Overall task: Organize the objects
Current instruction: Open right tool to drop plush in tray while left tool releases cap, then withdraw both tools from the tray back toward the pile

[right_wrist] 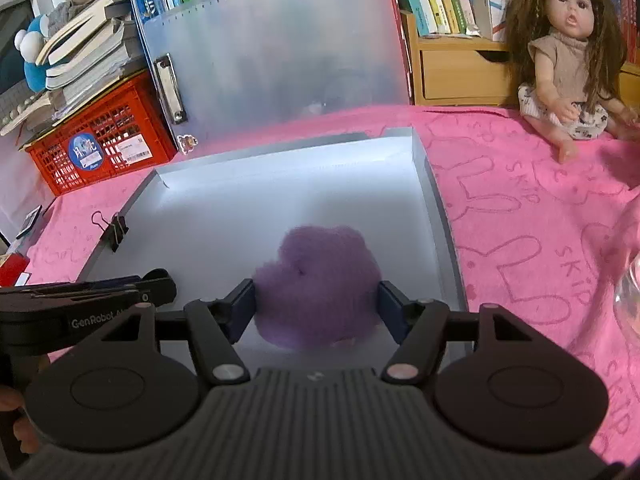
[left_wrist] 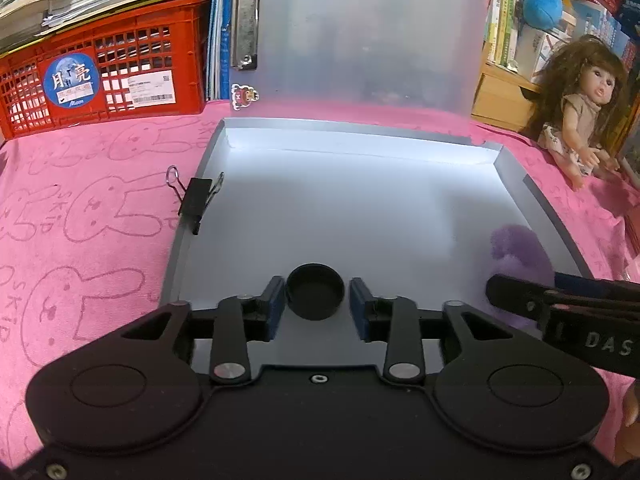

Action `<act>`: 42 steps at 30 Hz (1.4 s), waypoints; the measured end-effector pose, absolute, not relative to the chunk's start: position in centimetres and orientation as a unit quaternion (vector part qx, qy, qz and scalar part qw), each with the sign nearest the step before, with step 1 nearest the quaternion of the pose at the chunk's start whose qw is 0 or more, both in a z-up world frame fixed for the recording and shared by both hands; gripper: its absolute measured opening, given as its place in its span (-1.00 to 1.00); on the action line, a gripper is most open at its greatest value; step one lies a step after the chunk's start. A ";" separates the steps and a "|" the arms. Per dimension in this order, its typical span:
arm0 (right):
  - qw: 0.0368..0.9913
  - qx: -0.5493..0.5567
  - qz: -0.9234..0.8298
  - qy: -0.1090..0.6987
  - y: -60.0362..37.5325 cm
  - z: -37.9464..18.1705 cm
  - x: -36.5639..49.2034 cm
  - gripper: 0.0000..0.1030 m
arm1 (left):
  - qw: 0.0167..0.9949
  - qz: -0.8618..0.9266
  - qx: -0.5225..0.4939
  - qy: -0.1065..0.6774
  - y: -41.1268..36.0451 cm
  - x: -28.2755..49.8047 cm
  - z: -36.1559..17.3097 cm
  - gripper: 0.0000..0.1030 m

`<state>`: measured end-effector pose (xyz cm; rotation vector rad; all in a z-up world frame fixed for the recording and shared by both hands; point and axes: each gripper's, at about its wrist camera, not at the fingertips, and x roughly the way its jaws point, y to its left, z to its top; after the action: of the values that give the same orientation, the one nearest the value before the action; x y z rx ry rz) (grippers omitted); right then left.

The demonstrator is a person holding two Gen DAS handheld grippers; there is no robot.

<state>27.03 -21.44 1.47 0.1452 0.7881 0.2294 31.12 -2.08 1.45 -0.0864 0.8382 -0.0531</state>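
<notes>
The black cap lies on the floor of the shallow grey tray, in the lower middle of the left wrist view, mouth upward, squarely between the two blue pads of the left tongs. A sliver of tray shows on either side of the cap, so the pads do not press it: these tongs stand partly open around it, holding nothing. Being round, the cap offers no long axis to line up with; it sits dead ahead of them.

The purple fluffy ball rests on the same tray, lower centre of the right wrist view, and fills the gap of the right tongs. The pads sit at its left and right flanks, just at the fuzz; whether they squeeze it or only brush it I cannot tell, as the soft edge blurs the contact. The jaws are fairly wide.

In the left view the ball shows at lower right, beside the right tongs' tip, well to the right of the cap. So each object belongs to its own nearer hand.

Judged from this, both things look set down in the tray and backing the tongs straight out should clear them.

Outside the tray, a black binder clip clamps its left rim, and the pink towel lies beneath.
</notes>
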 end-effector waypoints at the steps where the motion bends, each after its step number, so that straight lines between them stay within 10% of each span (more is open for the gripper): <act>1: 0.913 0.070 0.112 0.387 -21.4 1.4 27.1 0.42 | 0.913 -0.027 -0.045 0.406 -2.0 31.1 1.6 -0.12; 21: 0.926 0.057 0.136 0.349 -22.3 4.4 24.0 0.74 | 0.934 -0.070 -0.031 0.350 -1.8 26.4 5.8 0.67; 42: 0.949 0.045 0.150 0.275 -24.4 7.1 15.9 1.00 | 0.947 -0.128 -0.014 0.295 -1.5 17.1 7.8 0.73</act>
<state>15.90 -24.43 7.07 0.0915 0.5601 0.3046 17.13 -1.53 7.80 -0.0275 0.6010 -0.2602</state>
